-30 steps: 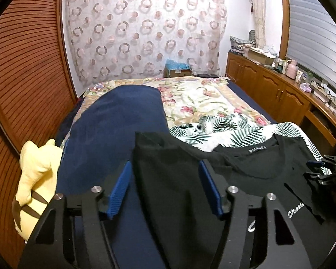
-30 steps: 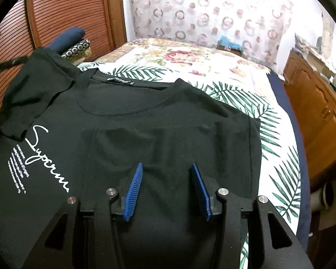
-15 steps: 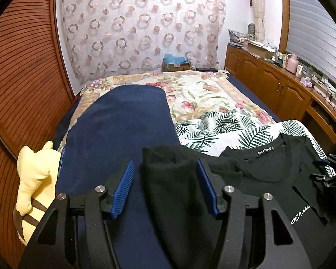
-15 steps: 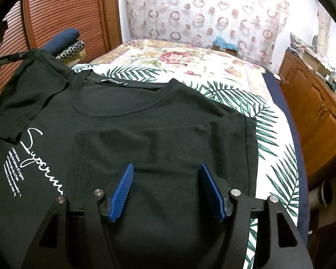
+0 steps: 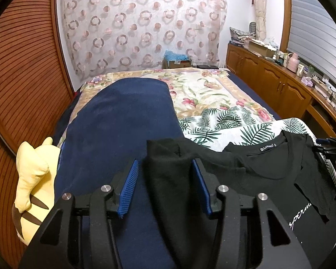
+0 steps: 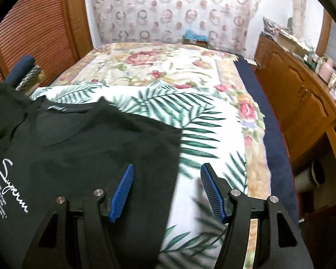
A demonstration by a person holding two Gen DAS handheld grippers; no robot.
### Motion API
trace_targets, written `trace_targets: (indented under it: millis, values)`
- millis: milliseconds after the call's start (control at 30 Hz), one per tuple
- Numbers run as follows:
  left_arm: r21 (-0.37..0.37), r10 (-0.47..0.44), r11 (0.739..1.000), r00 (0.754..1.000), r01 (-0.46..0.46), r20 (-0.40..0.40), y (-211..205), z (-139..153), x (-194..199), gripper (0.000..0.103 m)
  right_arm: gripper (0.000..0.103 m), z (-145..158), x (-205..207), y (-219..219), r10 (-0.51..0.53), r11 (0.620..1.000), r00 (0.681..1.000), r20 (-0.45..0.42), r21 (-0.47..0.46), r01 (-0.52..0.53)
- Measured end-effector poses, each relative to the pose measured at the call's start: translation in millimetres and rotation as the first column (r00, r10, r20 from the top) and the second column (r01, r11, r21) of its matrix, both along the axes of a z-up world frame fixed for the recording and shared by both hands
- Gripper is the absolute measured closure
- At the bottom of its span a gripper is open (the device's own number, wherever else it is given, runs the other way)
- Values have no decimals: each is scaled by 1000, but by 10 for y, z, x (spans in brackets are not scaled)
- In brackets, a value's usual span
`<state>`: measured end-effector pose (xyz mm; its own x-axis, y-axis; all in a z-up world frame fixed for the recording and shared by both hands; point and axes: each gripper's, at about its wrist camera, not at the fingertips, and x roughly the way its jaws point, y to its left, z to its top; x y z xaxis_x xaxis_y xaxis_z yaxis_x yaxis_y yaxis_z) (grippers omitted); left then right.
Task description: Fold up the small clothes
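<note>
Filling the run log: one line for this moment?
left tool: closing, black T-shirt sleeve between | right tool: open over shirt's edge

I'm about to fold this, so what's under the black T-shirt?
Under the black T-shirt shows a palm-leaf sheet, and at its sleeve side a navy blanket. What lies beneath its middle is covered.

The t-shirt (image 6: 82,148) is black with white script. The sheet (image 6: 208,134) shows green palm leaves on white. The blanket (image 5: 123,121) is navy.
</note>
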<state>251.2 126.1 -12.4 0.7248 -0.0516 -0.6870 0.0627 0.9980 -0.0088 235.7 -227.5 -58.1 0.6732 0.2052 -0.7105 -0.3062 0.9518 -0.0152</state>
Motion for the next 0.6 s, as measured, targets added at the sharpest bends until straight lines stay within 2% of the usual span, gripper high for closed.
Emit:
trace_targets:
  millis: [133, 467, 500, 533, 600]
  values:
    - [-2, 0, 1000, 1000, 0, 0, 0, 1, 1, 52, 39, -62, 166, -2, 16, 1000, 1000, -21, 22, -15]
    - [4, -3, 1000, 1000, 3, -4, -5, -32, 2, 52, 39, -101, 314, 141, 49, 999, 999, 0, 6, -49]
    - [1, -11, 1000, 1000, 11, -3, -8, -37, -2, 53, 39, -104, 308, 140, 51, 999, 999, 0, 6, -51]
    - [-6, -21, 1000, 1000, 21, -2, -10, -40, -8, 59, 40, -109, 309, 147, 56, 998, 998, 0, 5, -56]
    - [-4, -26, 1000, 1000, 26, -3, -22, -43, -14, 67, 48, -100, 292, 163, 71, 997, 997, -2, 6, -71]
